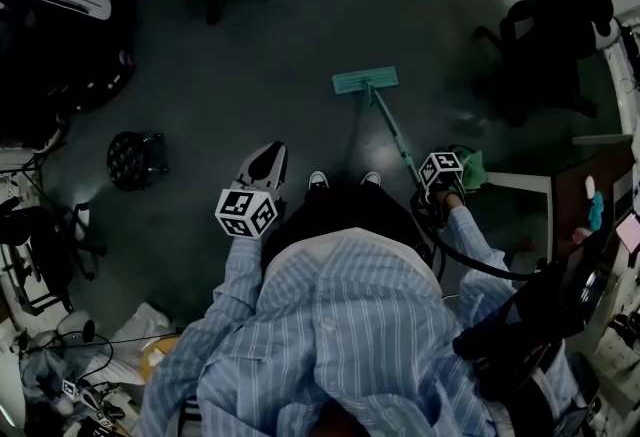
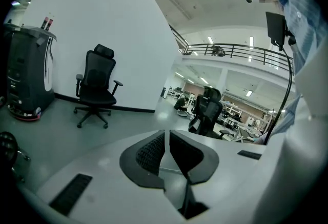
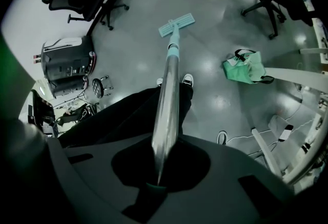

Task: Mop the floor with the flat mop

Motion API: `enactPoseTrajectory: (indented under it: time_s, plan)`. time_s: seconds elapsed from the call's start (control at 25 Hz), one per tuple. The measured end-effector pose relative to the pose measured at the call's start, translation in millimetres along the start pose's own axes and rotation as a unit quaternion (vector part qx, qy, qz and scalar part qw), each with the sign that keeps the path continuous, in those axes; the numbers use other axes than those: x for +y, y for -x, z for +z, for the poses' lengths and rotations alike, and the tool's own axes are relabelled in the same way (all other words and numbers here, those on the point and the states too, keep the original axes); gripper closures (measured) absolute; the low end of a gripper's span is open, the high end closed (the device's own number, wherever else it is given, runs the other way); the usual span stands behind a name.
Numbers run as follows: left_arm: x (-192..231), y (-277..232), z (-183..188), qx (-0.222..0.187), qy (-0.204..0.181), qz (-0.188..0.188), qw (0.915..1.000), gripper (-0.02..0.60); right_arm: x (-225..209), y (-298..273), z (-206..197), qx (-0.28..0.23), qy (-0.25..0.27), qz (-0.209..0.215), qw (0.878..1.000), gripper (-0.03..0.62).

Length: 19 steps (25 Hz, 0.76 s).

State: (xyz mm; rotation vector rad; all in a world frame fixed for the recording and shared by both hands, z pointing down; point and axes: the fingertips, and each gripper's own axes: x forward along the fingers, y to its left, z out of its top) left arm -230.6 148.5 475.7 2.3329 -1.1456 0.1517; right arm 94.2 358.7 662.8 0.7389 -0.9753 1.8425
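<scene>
The right gripper [image 3: 161, 164] has its jaws clamped on the metal handle of the flat mop [image 1: 365, 81], whose teal head lies flat on the floor [image 1: 300, 15] just ahead of the person's shoes [image 1: 318, 180] — out in the open middle. The left gripper [image 2: 166, 154] is free, its jaws pressed together on nothing, facing an office chair [image 2: 97, 87] by the white wall. A green bag [image 3: 245, 66] — cloth, it seems — sits on the floor near the right gripper.
</scene>
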Motion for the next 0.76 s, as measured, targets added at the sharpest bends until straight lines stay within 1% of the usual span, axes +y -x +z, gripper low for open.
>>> enactPoseTrajectory:
  time_s: [0.16, 0.36, 0.48, 0.76]
  plan:
    - [32.8, 18.2, -5.1, 0.003, 0.01, 0.015, 0.9998, 0.551, 21.7, -8.2, 0.6, -0.003, -0.008, 0.005, 1.0, 0.566]
    - [61.9, 26.3, -16.6, -0.001, 0.017, 0.031, 0.9994, 0.551, 31.5, -19.9, 4.8, -0.009, -0.016, 0.011, 1.0, 0.566]
    - [69.9, 31.4, -23.4, -0.005, 0.022, 0.033, 0.9992, 0.551, 34.5, -29.1, 5.1, -0.012, -0.022, 0.016, 1.0, 0.566]
    - [72.2, 44.0, -10.3, -0.007, 0.022, 0.031, 0.9993, 0.551, 49.0, -24.2, -10.2, -0.014, -0.018, 0.005, 1.0, 0.566]
